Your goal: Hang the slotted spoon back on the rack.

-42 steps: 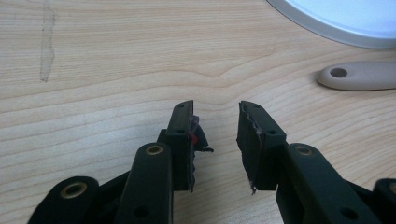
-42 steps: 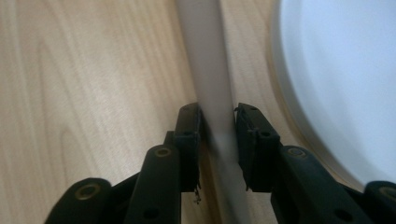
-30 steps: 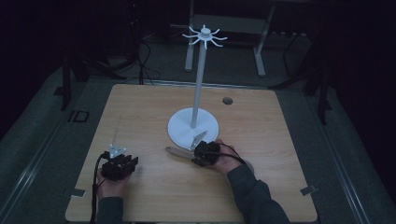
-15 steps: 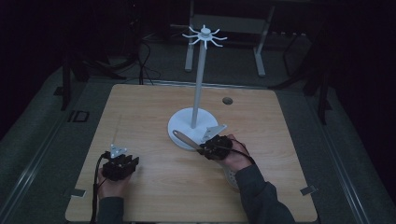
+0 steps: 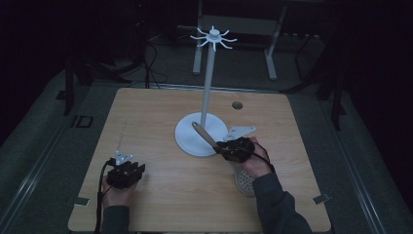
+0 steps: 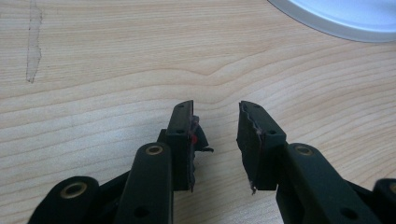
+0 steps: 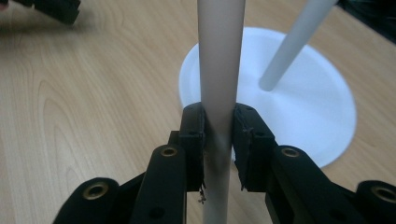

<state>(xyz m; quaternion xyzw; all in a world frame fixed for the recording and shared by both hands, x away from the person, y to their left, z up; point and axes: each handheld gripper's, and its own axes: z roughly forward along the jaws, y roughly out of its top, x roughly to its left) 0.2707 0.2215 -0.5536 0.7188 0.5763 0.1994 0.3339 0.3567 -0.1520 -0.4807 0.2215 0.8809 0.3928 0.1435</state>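
On the wooden table [image 5: 160, 195] we see a white stand [image 5: 201, 135] with a round base near the middle, its thin pole rising to a crown of small hooks [image 5: 213, 37] at the top. At about five o'clock from the base, the right gripper [image 5: 225, 149] is clamped on the pale handle of a slotted utensil [image 5: 206, 138]; the handle slants up toward eleven o'clock over the rim of the base, while the perforated head [image 5: 245, 181] shows just under the person's right hand [image 5: 253, 165]. In the right gripper view the jaws press both sides of that handle [image 7: 218, 84], with the base [image 7: 308, 116] and pole [image 7: 293, 44] beyond at two o'clock. At about eight o'clock from the stand, well apart from it, we find the left gripper [image 5: 127, 170] low over bare wood, held by the left hand [image 5: 117, 194]. In the left gripper view its jaws [image 6: 215, 128] stand narrowly apart with nothing between them, and the base's edge [image 6: 336, 18] curves at one o'clock.
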